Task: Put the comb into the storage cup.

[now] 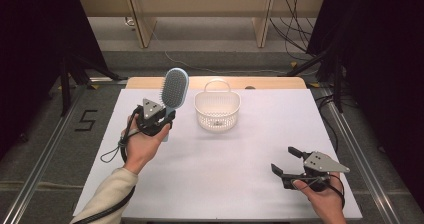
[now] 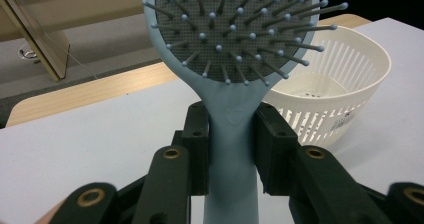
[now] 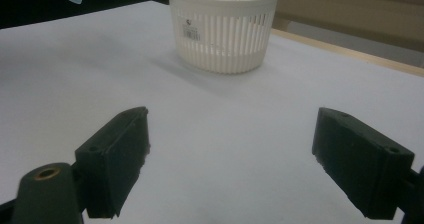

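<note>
Brush in the grip, basket waiting

The left claw [image 2: 231, 149] clamps the brush [image 1: 174, 88] by its handle, head upright above the jaws; the basket [image 1: 217, 110] stands just beyond, to its right. The right claw [image 1: 286, 163] gapes wide, empty, well apart. Next move, likely: carry the brush over the rim and release.

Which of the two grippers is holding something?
The left gripper, clamped on the blue hairbrush handle beside the white basket; the right gripper has open, empty jaws.
</note>
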### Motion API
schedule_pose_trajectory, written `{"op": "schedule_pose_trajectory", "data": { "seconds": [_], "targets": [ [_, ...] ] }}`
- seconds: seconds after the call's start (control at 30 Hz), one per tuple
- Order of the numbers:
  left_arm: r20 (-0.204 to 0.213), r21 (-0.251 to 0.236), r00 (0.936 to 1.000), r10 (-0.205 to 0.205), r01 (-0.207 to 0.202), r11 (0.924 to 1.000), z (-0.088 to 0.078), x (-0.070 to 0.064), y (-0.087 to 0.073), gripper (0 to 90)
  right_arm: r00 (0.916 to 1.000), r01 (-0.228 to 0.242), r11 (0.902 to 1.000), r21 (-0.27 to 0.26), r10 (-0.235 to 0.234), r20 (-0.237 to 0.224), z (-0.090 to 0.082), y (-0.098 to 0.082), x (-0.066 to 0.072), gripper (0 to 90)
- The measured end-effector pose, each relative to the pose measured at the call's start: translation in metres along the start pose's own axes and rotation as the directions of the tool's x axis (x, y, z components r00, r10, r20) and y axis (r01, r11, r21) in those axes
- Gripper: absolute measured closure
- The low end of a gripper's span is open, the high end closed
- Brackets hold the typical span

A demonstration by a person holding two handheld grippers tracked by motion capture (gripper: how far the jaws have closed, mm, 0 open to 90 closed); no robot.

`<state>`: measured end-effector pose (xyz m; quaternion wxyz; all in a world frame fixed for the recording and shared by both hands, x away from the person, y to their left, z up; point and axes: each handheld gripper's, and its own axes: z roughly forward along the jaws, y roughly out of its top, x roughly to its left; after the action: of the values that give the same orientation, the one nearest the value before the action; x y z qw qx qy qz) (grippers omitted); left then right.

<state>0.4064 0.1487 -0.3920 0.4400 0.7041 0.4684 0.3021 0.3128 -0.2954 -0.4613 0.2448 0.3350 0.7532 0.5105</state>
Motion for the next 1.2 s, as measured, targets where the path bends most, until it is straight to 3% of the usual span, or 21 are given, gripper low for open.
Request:
{"op": "schedule_pose_trajectory", "data": {
  "seconds": [1.2],
  "targets": [
    [0.016, -0.04, 0.9993, 0.035, -0.035, 0.9986, 0.0029, -0.0033, 0.0023, 69.7, 1.0, 0.0, 1.0, -0.001, 0.0, 0.0, 0.0001, 0.0, 0.0, 15.9]
  ]
}}
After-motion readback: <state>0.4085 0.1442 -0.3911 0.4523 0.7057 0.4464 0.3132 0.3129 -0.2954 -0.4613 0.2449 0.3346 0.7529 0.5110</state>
